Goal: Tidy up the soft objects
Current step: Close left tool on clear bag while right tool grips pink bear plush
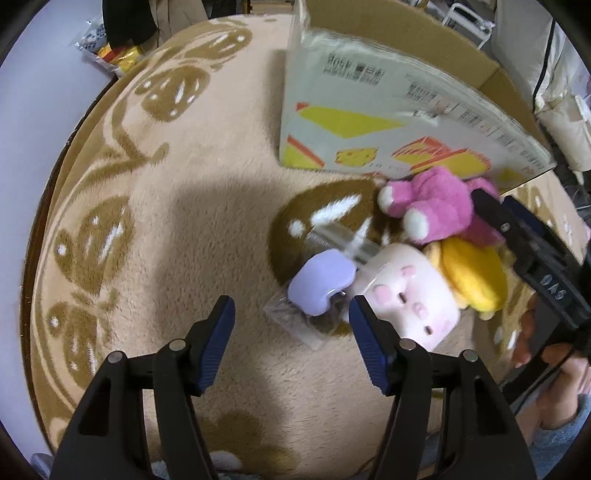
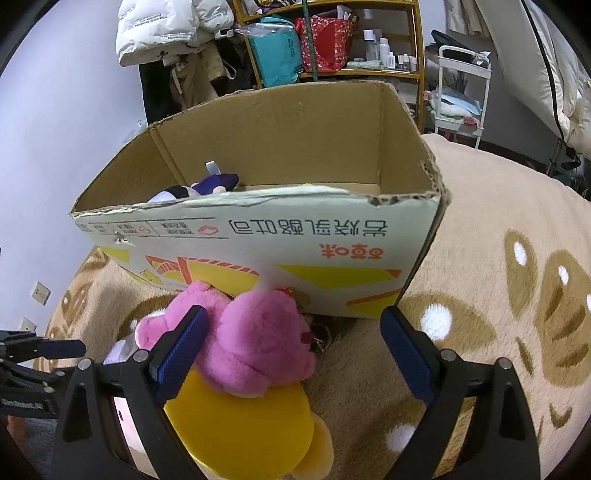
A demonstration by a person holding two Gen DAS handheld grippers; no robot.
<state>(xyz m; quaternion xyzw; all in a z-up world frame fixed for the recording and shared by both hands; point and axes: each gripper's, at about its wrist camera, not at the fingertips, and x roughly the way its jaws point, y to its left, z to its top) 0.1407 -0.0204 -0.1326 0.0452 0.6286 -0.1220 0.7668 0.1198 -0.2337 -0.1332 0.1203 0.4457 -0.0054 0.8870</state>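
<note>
A pink plush bear (image 1: 432, 206) (image 2: 255, 339) lies against the front of a cardboard box (image 1: 332, 110) (image 2: 295, 236). It rests on a yellow plush (image 1: 472, 277) (image 2: 243, 428), with a white pig cube plush (image 1: 410, 295) beside them. A lilac soft piece in a clear packet (image 1: 321, 282) lies just ahead of my left gripper (image 1: 293, 328), which is open and touches nothing. My right gripper (image 2: 295, 315) is open wide over the pink bear without pressing on it. A dark purple and white plush (image 2: 207, 186) sits inside the box.
Everything rests on a beige rug with brown patterns (image 1: 166, 229). A snack bag (image 1: 107, 51) lies at the rug's far left edge. Behind the box are a yellow shelf (image 2: 332, 48), a hanging white jacket (image 2: 162, 26) and a white cart (image 2: 461, 92).
</note>
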